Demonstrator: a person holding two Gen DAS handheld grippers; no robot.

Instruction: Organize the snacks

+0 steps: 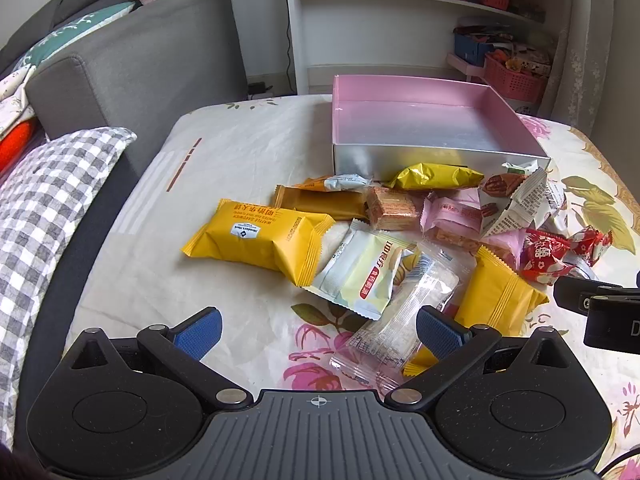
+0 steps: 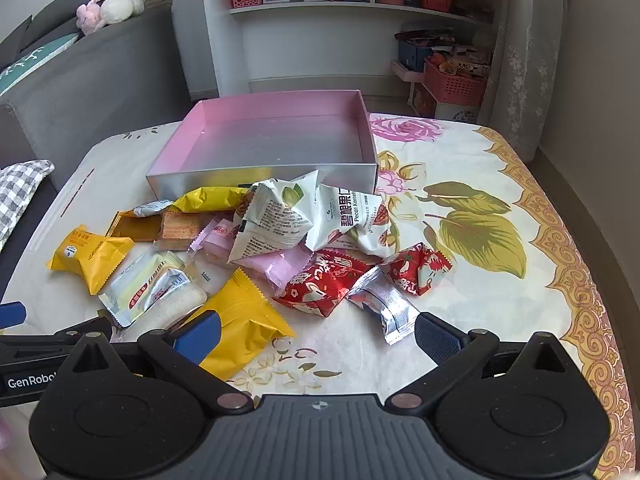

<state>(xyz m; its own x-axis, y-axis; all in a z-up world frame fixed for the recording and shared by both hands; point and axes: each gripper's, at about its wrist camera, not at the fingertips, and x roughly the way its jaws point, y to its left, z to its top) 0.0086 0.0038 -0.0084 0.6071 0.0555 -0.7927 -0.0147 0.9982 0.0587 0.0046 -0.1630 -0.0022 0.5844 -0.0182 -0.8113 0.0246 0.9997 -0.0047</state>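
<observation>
Both sets of tongs stand spread wide with nothing between their pads, tilted down over the near edge of the snack pile.

In the left wrist view, the left tongs (image 1: 318, 334) have a clear-wrapped packet (image 1: 404, 320) lying just ahead toward 1 o'clock, its long axis running from 7 to 1 o'clock, its near end beside the right blue pad. Beyond it at 12 o'clock lies a pale green-and-white packet (image 1: 366, 276), and at 11 o'clock a big yellow packet (image 1: 260, 238), long axis roughly 10 to 4.

In the right wrist view, the right tongs (image 2: 318, 334) sit with a yellow packet (image 2: 244, 320) right at the left pad, at 10 o'clock, and a silver-ended packet (image 2: 386, 304) near the right pad at 1 o'clock. The red packets (image 2: 332, 280) lie at 12 o'clock, the pecan bags (image 2: 304, 216) further on.

I judge the left tongs nearer the clear packet, the right nearer the yellow and silver ones.

Farthest, at 12 o'clock across the floral-clothed surface (image 2: 480, 300), sits the pink-lined box (image 2: 280, 136), open-topped and holding nothing, the heap touching its near wall.
</observation>
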